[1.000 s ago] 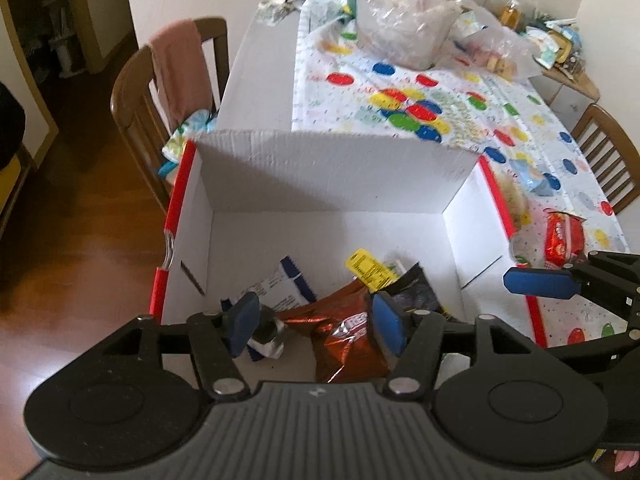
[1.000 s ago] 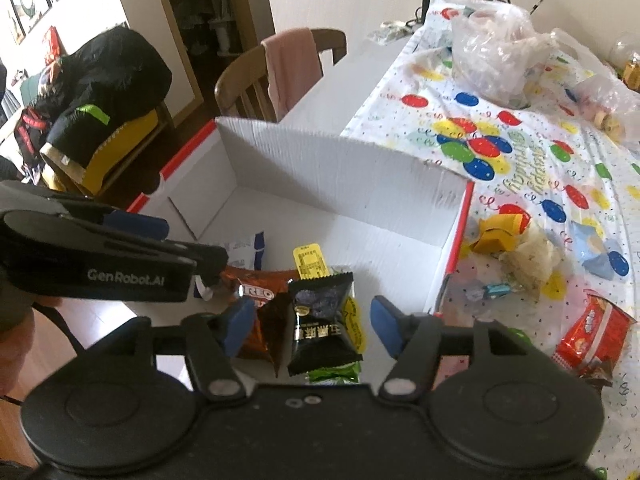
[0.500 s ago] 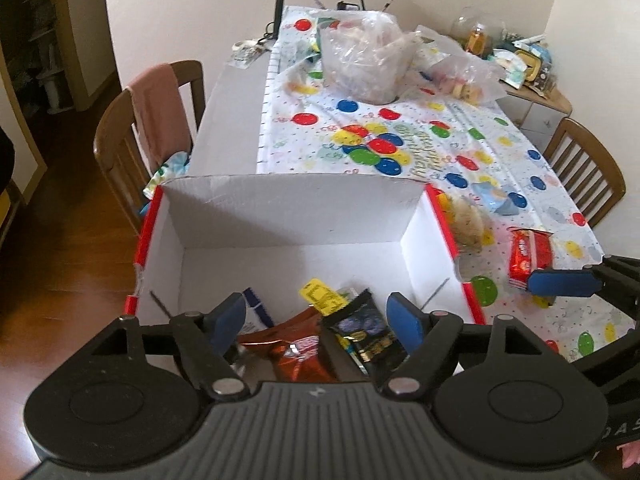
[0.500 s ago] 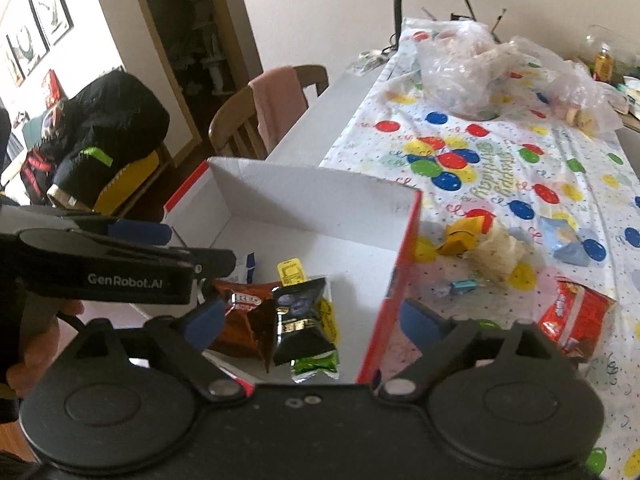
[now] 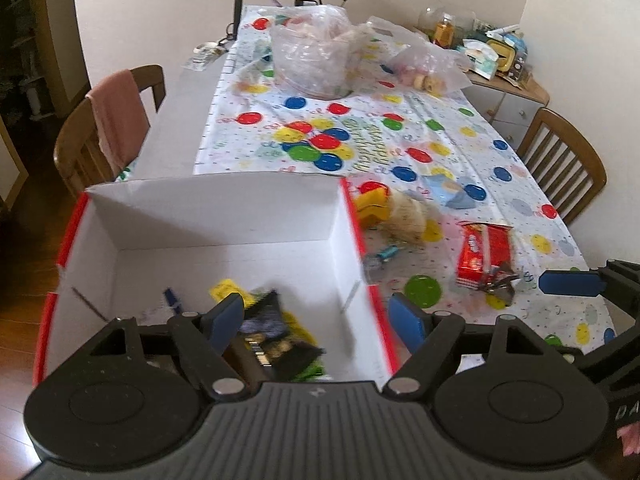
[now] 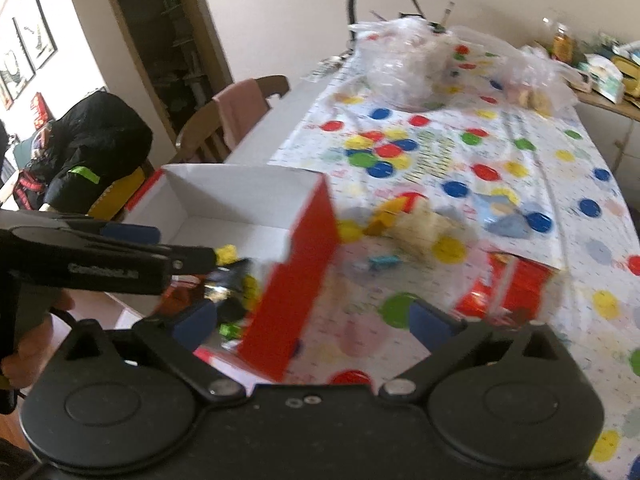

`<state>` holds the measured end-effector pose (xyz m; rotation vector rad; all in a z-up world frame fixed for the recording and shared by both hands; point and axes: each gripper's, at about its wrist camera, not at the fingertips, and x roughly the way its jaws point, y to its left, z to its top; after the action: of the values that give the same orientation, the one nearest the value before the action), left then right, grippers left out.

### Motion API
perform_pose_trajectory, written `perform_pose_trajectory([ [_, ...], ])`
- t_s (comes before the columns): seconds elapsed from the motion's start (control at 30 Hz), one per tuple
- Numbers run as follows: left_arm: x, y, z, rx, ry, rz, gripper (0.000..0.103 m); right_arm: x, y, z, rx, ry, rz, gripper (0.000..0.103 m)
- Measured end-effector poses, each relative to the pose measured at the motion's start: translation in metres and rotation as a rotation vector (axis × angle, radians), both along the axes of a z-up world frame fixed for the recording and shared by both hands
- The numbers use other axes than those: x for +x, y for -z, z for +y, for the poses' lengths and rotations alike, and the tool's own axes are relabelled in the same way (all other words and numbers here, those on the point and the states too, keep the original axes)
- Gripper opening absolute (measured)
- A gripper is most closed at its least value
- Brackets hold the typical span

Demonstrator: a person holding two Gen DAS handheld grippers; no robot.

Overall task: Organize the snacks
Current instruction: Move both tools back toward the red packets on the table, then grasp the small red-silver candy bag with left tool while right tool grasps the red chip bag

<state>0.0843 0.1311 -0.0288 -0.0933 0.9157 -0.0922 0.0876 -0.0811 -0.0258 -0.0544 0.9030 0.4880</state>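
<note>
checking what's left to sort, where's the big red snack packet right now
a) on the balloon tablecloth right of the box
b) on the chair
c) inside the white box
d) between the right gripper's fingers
a: the red snack packet lies on the tablecloth to the right of the white box, outside its red-edged wall and in neither gripper.

The black left gripper (image 6: 120, 240), seen side-on from the right wrist, bears blurred white lettering resembling "GenRobot.AI". Printing on the snack packets is illegible.
</note>
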Motion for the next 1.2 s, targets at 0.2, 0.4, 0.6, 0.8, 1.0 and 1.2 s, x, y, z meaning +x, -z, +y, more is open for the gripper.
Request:
perform_pose_trajectory([
  [0.2,0.006,0.004,-0.042,-0.002,0.016,0.009,0.079,0.008,0.005,-0.053,-0.042,0.030,0.023,0.103],
  [0.4,0.013,0.008,-0.092,-0.011,0.064,0.016,0.079,0.022,0.008,-0.101,-0.074,0.050,0.024,0.103],
  [0.6,0.023,0.019,-0.144,-0.007,0.138,0.011,0.079,0.043,0.016,-0.143,-0.096,0.072,0.033,0.103],
  [0.8,0.032,0.037,-0.191,0.001,0.236,0.004,0.079,0.066,0.030,-0.174,-0.110,0.102,0.061,0.103],
  [1.0,0.053,0.064,-0.225,0.015,0.338,0.037,0.079,0.081,0.044,-0.193,-0.114,0.125,0.095,0.102],
  [1.2,0.078,0.091,-0.241,0.025,0.364,0.096,0.078,0.088,0.055,-0.208,-0.102,0.156,0.124,0.102],
])
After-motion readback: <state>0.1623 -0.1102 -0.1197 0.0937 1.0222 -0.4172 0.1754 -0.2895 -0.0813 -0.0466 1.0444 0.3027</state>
